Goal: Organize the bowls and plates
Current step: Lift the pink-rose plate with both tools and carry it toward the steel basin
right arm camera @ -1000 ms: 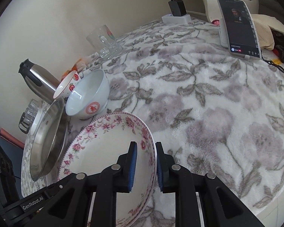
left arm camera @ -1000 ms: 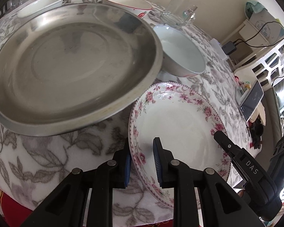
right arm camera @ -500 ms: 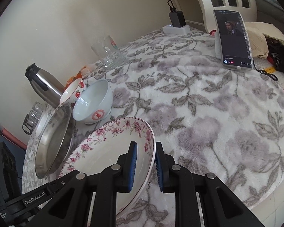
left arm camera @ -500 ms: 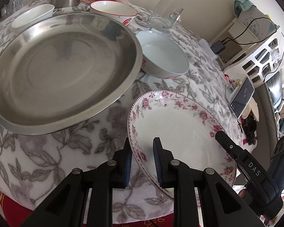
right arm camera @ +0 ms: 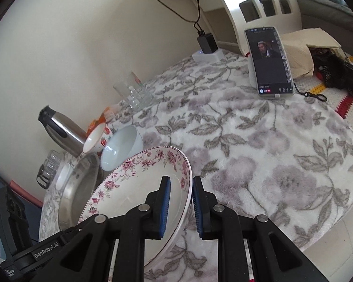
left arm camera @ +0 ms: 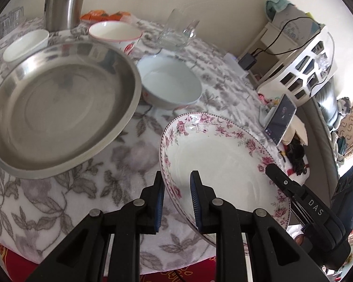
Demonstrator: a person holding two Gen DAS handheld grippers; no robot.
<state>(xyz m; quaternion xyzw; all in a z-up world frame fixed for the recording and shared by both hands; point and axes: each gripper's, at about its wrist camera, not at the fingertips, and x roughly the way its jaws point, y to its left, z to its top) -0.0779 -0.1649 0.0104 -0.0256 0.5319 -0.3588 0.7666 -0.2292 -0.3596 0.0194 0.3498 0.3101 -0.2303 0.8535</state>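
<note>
My left gripper (left arm camera: 175,199) pinches the near rim of the floral plate (left arm camera: 223,162), and my right gripper (right arm camera: 181,205) clamps the opposite rim; the plate hangs tilted above the flowered cloth (right arm camera: 258,164). Right of my right gripper the cloth lies open up to the phone (right arm camera: 269,62). Ahead-left sit the empty steel pan (left arm camera: 58,108) and an empty white bowl (left arm camera: 170,83).

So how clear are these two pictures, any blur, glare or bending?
Left wrist view: fisheye bends the table edge, the steel tray and far bowls look slightly soft, bright window glare at the right edge. Right wrist view: the wall curves, the flowered plate is sharp, the kettle is a little blurred.
</note>
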